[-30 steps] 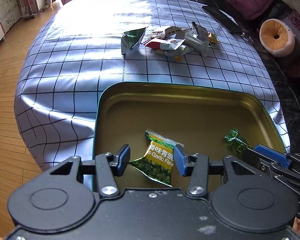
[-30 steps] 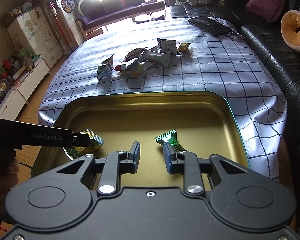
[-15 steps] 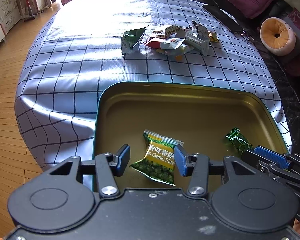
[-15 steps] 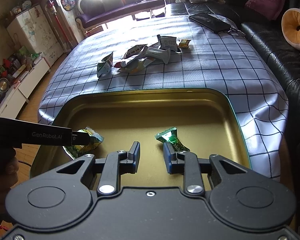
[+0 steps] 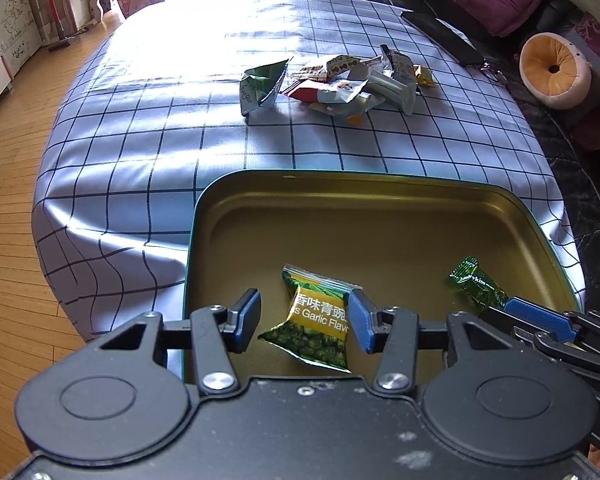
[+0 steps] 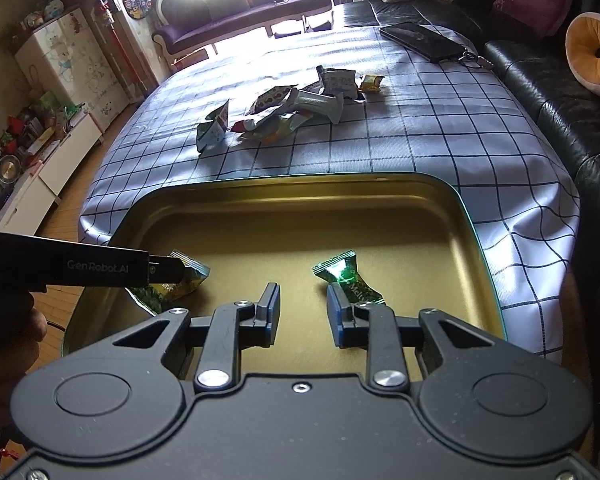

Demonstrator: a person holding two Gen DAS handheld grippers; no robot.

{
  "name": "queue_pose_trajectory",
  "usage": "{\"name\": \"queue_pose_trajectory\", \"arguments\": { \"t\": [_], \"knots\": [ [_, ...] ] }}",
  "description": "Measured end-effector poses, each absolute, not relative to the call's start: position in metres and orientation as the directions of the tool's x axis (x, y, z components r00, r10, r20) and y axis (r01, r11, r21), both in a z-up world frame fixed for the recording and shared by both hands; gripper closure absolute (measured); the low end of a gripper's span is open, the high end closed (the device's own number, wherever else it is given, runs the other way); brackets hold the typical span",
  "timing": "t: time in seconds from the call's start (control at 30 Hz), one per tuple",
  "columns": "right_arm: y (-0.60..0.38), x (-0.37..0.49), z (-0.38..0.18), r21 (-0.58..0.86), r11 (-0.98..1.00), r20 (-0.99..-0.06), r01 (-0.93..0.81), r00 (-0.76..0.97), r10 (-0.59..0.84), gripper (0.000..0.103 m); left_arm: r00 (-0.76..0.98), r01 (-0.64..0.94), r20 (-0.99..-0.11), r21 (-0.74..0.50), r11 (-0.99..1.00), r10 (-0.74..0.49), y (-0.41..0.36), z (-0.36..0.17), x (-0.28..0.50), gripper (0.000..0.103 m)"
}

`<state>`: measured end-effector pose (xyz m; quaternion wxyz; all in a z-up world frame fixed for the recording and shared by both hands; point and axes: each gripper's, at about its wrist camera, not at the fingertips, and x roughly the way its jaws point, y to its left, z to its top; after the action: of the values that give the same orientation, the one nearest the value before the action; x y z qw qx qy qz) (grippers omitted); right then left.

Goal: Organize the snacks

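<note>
— Left gripper point(image 5: 304, 322)?
— Hovering low over the near part of the tin point(image 5: 380, 184), jaws spread wide, gripping nothing. Sitting in the gap between the blue pads point(image 5: 247, 316): a green and yellow pea packet point(image 5: 318, 320), flat on the tin's gold floor, right edge tucked behind the right pad, clear of the left one.
— And the right gripper point(image 6: 303, 314)?
— Also released, jaws apart, empty. Poised above the tin's near edge, right of the pea packet. Just ahead of its right pad point(image 6: 336, 314): a small green foil candy point(image 6: 346, 278), lying on the tin floor; touching the pad or merely behind it, cannot tell.
— Anything else inside the tin?
— Only those two. Pea packet point(image 6: 180, 280) toward the tin's near left side, partly hidden in the right view behind the left gripper's black finger. Candy point(image 5: 476, 284) toward the near right, with the right gripper point(image 5: 540, 318) showing at the frame's right edge in the left view.
— Beyond the tin?
— A loose pile of snacks point(image 5: 348, 84) on the checked cloth point(image 5: 140, 152), well past the tin's far rim point(image 6: 300, 180). Green pouch point(image 5: 262, 86) at the pile's left end, standing crumpled, slightly apart from the rest. White, red and silver wrappers overlapping in the middle; a small gold one point(image 5: 424, 77) at the right end.
— Further still?
— A dark phone point(image 6: 422, 40) near the cloth's far right corner, well behind the pile. Round orange cushion point(image 6: 594, 54) on the black sofa, right of the tabletop.
</note>
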<state>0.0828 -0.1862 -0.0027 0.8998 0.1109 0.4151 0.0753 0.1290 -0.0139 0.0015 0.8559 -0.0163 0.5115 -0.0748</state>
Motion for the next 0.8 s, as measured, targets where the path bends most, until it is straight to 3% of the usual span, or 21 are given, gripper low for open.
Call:
{"name": "queue_pose_trajectory", "arguments": {
  "t": [0.8],
  "knots": [
    [-0.206, 0.11, 0.017, 0.286, 0.958, -0.708, 0.009, 0.676, 0.205, 0.066, 0.517, 0.063, -0.854, -0.029, 0.998, -0.057, -0.022, 0.014, 0.159, 0.053]
  ]
}}
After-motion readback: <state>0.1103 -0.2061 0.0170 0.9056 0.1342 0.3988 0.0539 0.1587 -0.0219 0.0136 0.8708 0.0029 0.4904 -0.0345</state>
